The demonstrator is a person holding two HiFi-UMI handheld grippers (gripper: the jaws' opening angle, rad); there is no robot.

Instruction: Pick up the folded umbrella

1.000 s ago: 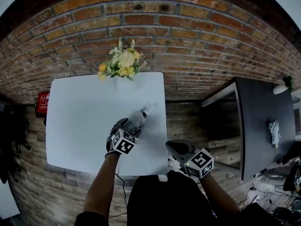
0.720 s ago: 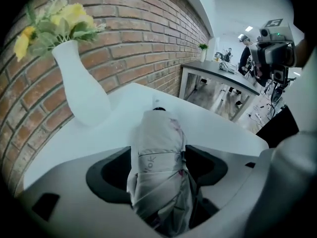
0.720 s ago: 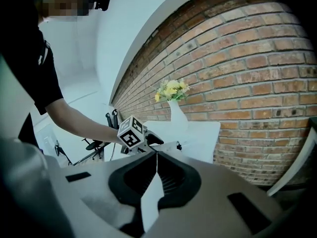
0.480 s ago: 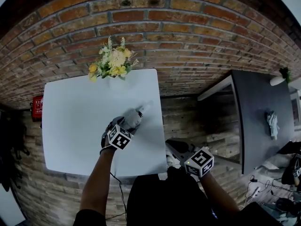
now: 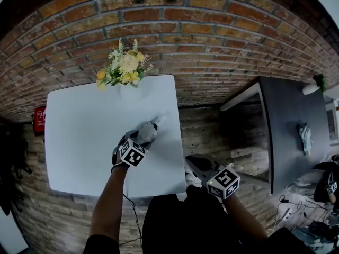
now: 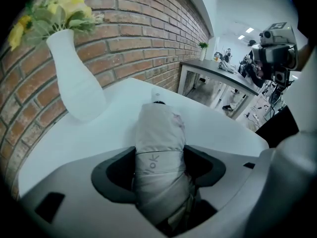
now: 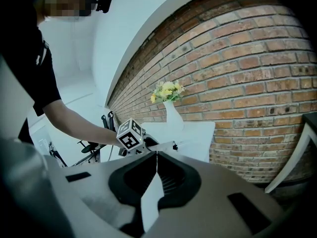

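My left fingers (image 6: pixel 116 175) are closing on the umbrella (image 6: pixel 159 130) and touch both its sides; it lies on the white table (image 6: pixel 225 128), mid-frame in the head view. My right fingers (image 7: pixel 173 177) are pressed together, empty, lower right of it. A vase (image 6: pixel 74 86) stands upper left in the left gripper view

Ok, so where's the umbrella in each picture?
Head view: the folded umbrella lies on the white table, near its right edge, in the left tongs.
Left gripper view: folded umbrella in the centre, between the closing tongs, pointing away.
Right gripper view: folded umbrella small, in the centre, beside the marker cube.
Shared landmark: the vase of yellow flowers.
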